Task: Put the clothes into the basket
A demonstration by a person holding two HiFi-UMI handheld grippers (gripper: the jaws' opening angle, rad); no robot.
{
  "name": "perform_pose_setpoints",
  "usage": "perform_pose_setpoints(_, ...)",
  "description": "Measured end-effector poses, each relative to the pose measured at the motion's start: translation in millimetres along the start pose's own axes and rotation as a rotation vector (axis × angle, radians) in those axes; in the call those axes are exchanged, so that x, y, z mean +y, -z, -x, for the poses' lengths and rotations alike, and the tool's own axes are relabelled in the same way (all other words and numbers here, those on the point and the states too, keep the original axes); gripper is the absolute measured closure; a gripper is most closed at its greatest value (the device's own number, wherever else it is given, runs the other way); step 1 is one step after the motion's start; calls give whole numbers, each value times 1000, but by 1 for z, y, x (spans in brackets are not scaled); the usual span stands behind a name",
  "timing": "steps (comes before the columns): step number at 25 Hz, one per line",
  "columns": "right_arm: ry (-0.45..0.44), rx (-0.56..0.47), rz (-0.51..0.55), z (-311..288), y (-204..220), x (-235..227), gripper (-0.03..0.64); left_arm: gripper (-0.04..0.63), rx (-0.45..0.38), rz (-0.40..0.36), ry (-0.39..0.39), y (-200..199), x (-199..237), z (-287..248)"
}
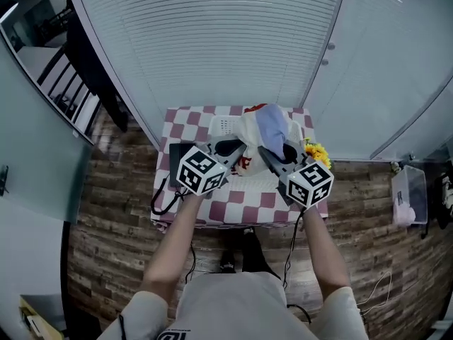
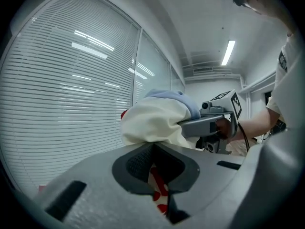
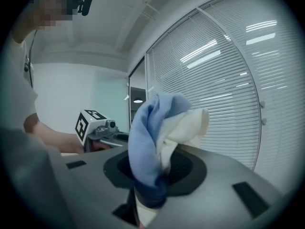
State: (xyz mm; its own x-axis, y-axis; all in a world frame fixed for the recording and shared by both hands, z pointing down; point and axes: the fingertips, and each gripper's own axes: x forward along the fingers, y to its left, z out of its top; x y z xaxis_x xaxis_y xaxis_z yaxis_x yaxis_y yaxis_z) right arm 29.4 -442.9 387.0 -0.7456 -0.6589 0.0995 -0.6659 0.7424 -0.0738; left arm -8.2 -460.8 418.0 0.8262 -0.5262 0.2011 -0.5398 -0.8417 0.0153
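A bundle of clothes, cream cloth with red print wrapped with a blue garment, hangs above the checkered table. Both grippers hold it. My left gripper is shut on the white, red-printed cloth, and the cream bulk rises beyond its jaws. My right gripper is shut on the blue and cream cloth, which stands up out of its jaws. The white basket sits on the table's far side, partly hidden behind the bundle.
A yellow flower bunch lies at the table's right edge. A black flat object with a cable lies at the left edge. Window blinds stand close behind the table. A clear plastic bin is on the wooden floor, right.
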Motion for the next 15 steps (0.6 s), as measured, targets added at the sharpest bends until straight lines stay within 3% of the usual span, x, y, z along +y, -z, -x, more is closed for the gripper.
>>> perform_pose_setpoints(10,-26,51,-42,-31,27,-56,497,583,56,36,-7,23,37,-51)
perform_pose_setpoints(15,-20,104,-61,-29,54,-70,497,583,85,-70,-55,35,45,-43)
